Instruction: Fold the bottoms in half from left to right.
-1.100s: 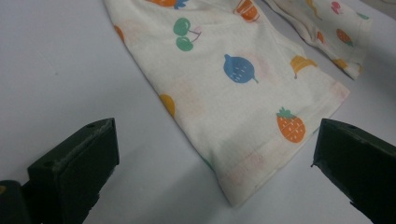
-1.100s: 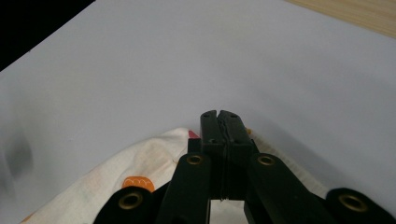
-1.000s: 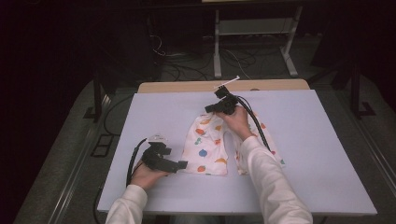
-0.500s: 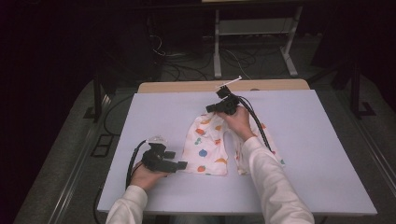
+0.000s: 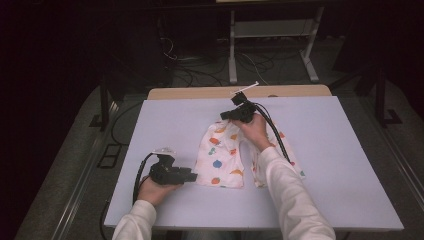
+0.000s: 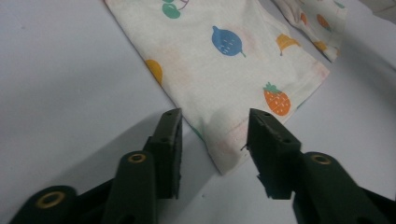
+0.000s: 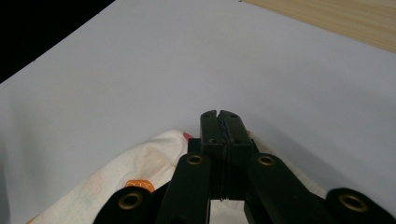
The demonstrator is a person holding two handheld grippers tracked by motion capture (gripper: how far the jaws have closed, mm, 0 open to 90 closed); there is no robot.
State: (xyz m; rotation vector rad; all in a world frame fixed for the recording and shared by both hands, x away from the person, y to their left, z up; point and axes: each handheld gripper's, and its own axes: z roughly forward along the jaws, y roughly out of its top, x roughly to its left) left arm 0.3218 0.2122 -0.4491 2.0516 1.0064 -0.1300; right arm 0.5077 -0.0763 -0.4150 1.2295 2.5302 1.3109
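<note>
White fruit-print cloth [image 5: 222, 157] mid tabletop [image 5: 330, 150], flat. At 8 o'clock, left hand-held gripper [image 6: 212, 128] just been closing, jaws apart w/ near corner between, not pinched yet. At 12, right hand-held gripper [image 7: 219, 119] clamped on far edge. Fold/lift likely left.

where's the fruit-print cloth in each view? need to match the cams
High view: the fruit-print cloth lies mid-table, between the two hands.
Left gripper view: it spreads across the top, its near corner between the parted jaws.
Right gripper view: bunched at the bottom, under the shut jaws.
Shared landmark: the pale table, which also appears in the left gripper view and the right gripper view.
</note>
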